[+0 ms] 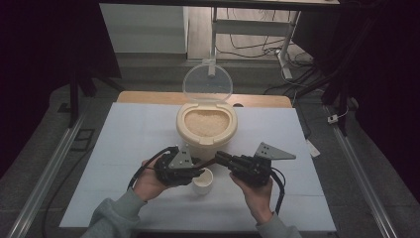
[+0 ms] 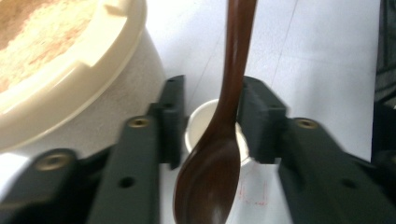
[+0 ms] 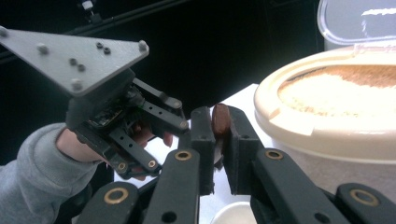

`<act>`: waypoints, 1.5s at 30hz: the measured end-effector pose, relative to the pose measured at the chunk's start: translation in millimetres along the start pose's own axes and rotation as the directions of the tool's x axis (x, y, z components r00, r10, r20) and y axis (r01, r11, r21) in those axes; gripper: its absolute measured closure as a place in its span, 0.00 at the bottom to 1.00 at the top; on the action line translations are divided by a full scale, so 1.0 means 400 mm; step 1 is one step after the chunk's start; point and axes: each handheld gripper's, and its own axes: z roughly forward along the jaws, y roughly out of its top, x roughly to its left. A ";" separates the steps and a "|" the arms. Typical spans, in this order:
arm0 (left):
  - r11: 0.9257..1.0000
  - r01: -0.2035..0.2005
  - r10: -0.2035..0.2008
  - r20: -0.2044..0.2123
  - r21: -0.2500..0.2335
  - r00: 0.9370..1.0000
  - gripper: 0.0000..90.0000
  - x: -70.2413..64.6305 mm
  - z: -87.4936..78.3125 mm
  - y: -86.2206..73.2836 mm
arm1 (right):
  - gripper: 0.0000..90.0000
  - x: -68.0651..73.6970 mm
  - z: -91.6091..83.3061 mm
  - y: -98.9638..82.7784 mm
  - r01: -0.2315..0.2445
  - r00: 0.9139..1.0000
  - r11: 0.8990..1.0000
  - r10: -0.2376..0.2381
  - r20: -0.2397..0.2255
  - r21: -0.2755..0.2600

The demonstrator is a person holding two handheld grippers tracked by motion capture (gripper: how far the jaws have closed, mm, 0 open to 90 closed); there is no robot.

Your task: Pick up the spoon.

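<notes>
Two grippers share one wooden spoon (image 2: pixel 219 140): right gripper (image 3: pixel 221 135) clamps its handle end, left gripper (image 2: pixel 210 121) stands open around it, so hold level over the cup (image 1: pixel 202 180) just below.

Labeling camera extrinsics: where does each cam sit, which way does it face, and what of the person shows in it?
High view: above the person's side, looking forward and down on the table; both forearms, left gripper, right gripper.
Left gripper view: along its open jaws, down at the spoon and cup.
Right gripper view: along jaws shut on the spoon handle, toward the left hand.
Shared: rice container.
</notes>
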 end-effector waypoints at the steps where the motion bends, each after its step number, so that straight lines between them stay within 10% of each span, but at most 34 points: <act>1: 1.000 0.018 -0.019 -0.005 -0.015 1.000 0.62 0.002 -0.003 -0.004 | 0.92 0.000 0.000 0.000 0.000 1.000 1.000 0.000 0.000 0.000; 6: 0.988 0.121 -0.124 -0.024 -0.092 0.992 0.38 0.012 -0.044 -0.048 | 0.92 -0.006 -0.022 0.012 0.010 1.000 0.999 -0.010 -0.001 -0.044; 16: 0.966 0.229 -0.238 -0.073 -0.117 0.968 0.32 0.026 -0.086 -0.161 | 0.92 -0.026 -0.067 0.038 0.020 0.999 0.997 -0.017 0.037 -0.080; 30: 0.911 0.404 -0.411 -0.116 -0.081 0.904 0.29 0.024 -0.101 -0.361 | 0.92 -0.043 -0.115 0.064 0.036 0.997 0.991 -0.027 0.067 -0.132; 45: 0.907 0.417 -0.422 -0.128 -0.061 0.898 0.28 0.024 -0.103 -0.395 | 0.92 -0.050 -0.145 0.081 0.041 0.995 0.985 -0.026 0.095 -0.166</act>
